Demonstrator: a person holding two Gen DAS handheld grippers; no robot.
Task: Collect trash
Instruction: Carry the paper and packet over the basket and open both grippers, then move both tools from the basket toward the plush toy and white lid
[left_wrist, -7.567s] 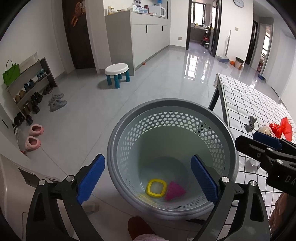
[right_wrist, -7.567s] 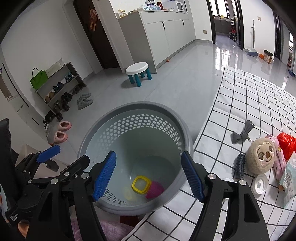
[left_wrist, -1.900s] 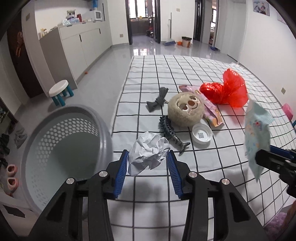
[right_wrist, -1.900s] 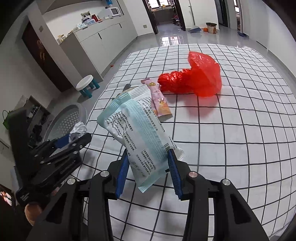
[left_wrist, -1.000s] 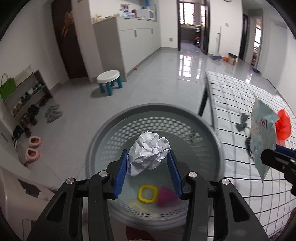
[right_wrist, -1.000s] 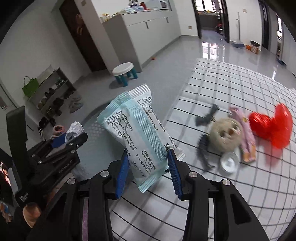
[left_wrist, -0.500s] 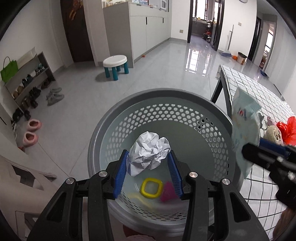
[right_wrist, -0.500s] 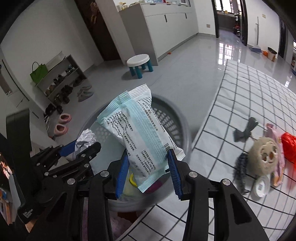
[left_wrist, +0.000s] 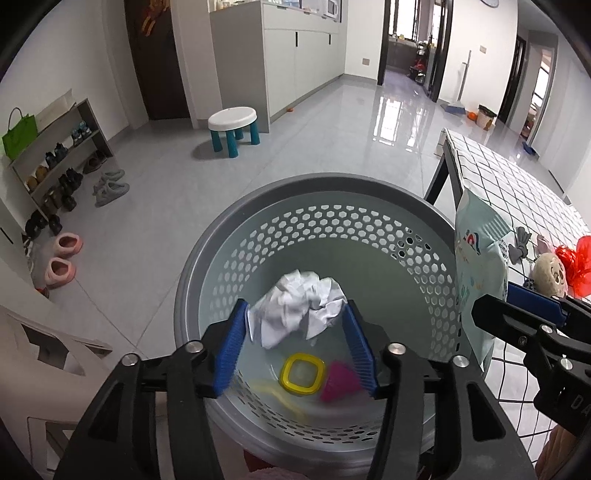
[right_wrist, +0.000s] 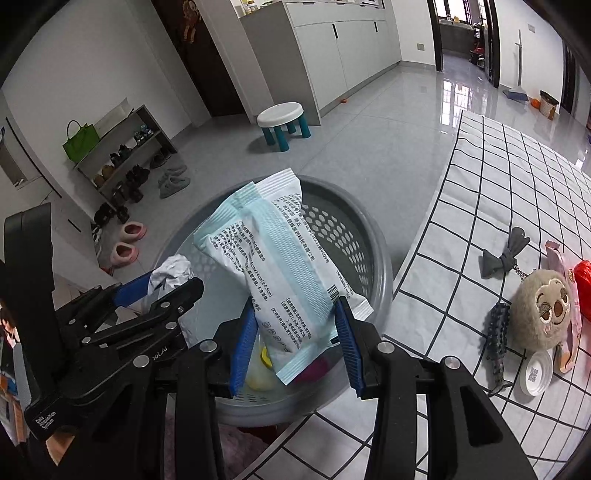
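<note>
My left gripper (left_wrist: 295, 347) is over the grey perforated basket (left_wrist: 436, 266), and its fingers are a little wider than the crumpled white paper ball (left_wrist: 299, 308), which sits loosely between them. My right gripper (right_wrist: 295, 345) is shut on a pale blue and white wipes packet (right_wrist: 273, 258) and holds it over the basket (right_wrist: 376, 258). The packet also shows at the right in the left wrist view (left_wrist: 476, 266). A yellow square ring (left_wrist: 302, 373) and a pink piece (left_wrist: 340, 380) lie on the basket floor.
A table with a white checked cloth (right_wrist: 498, 184) stands right of the basket. On it are a plush toy (right_wrist: 543, 310), a grey bow (right_wrist: 506, 253), a white cap (right_wrist: 535, 373) and a red bag (right_wrist: 583, 280). A stool (left_wrist: 232, 129) and shoe rack (left_wrist: 55, 162) stand on the floor.
Both grippers stay over the basket. The left gripper's fingers have spread since half a second ago and the paper ball now sits loose. The packet has moved closer over the basket.
</note>
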